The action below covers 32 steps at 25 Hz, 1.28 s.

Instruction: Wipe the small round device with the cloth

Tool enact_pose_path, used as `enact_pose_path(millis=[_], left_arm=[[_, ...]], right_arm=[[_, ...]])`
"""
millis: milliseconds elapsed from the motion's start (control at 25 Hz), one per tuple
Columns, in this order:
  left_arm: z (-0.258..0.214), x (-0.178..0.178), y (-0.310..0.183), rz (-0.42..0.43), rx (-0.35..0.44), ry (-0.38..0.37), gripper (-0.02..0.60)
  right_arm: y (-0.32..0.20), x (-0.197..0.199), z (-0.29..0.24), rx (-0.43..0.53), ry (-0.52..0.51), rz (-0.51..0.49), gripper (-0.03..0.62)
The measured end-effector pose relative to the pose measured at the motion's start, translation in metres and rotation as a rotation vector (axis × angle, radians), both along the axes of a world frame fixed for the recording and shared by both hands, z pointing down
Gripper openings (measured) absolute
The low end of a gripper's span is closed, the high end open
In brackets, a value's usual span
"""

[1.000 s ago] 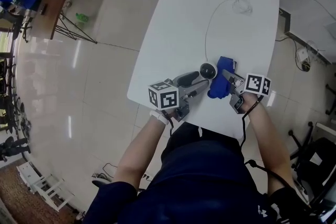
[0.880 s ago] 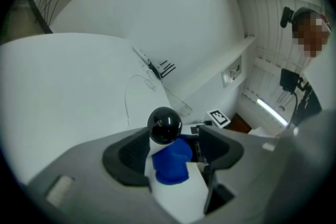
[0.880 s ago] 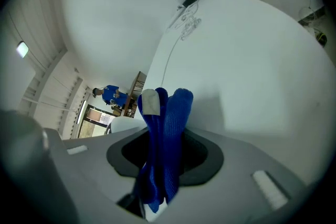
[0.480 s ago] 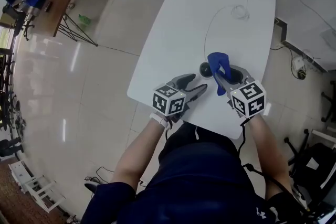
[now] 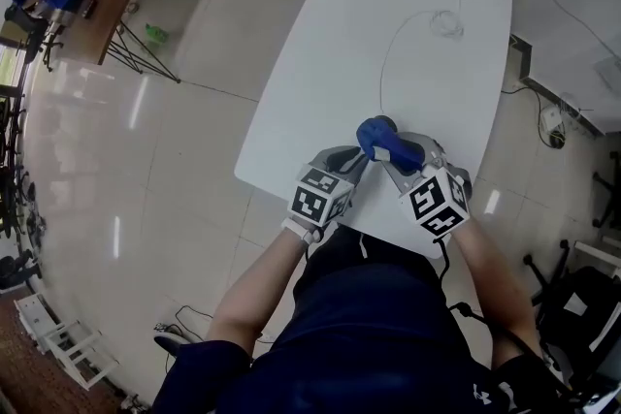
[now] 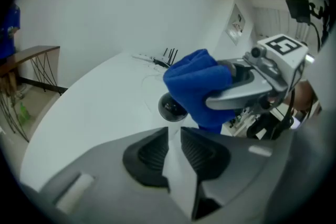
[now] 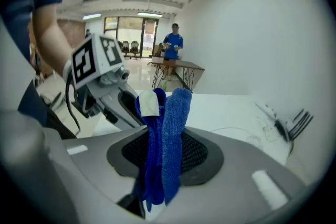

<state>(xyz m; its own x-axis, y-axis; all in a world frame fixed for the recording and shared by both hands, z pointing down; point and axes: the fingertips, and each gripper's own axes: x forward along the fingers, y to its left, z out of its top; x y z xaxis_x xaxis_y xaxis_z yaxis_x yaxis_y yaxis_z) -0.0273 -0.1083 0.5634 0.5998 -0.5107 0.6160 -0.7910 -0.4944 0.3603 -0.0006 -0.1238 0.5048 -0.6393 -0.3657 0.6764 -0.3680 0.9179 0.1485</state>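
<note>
Head view looks down; both gripper views share the cloth (image 6: pixel 197 86).

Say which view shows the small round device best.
Left gripper view: the small round device shows as a dark dome partly behind the cloth. In the head view the cloth mostly hides it; the right gripper view misses it.

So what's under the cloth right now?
The device: the left gripper view shows its dark dome peeking out below the cloth, which the right gripper holds. The rest of it is covered, and in the head view the cloth hides it.
</note>
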Motion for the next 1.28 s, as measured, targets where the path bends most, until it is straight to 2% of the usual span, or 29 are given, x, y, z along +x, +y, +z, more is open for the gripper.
enact_pose_path(millis=[200, 280, 520, 640, 720, 880, 1040, 1160, 1280], left_arm=[[0.004, 0.002, -0.015, 0.007, 0.038, -0.06, 0.049], [0.005, 0.003, -0.019, 0.015, 0.048, -0.072, 0.031], [0.013, 0.005, -0.017, 0.064, 0.073, -0.126, 0.02], [0.016, 0.008, -0.017, 0.073, 0.067, -0.127, 0.019], [0.017, 0.01, -0.017, 0.072, 0.061, -0.123, 0.02], [0.018, 0.012, -0.018, 0.084, 0.059, -0.125, 0.051], [0.02, 0.011, -0.017, 0.078, 0.042, -0.123, 0.066], [0.017, 0.012, -0.015, 0.069, 0.049, -0.116, 0.074], [0.011, 0.011, -0.012, 0.068, 0.07, -0.119, 0.075]], right_arm=[[-0.032, 0.022, -0.006, -0.509, -0.365, 0.164, 0.138], [-0.047, 0.031, -0.008, -0.636, -0.439, 0.199, 0.137], [-0.064, 0.051, 0.024, -0.83, -0.403, 0.156, 0.137], [-0.067, 0.053, 0.047, -0.956, -0.402, 0.134, 0.137], [-0.069, 0.055, 0.063, -1.012, -0.393, 0.155, 0.135], [-0.067, 0.057, 0.098, -1.051, -0.296, 0.235, 0.135], [-0.067, 0.058, 0.12, -1.034, -0.216, 0.359, 0.135], [-0.071, 0.061, 0.107, -0.95, -0.223, 0.393, 0.135], [-0.073, 0.058, 0.066, -0.782, -0.247, 0.346, 0.138]])
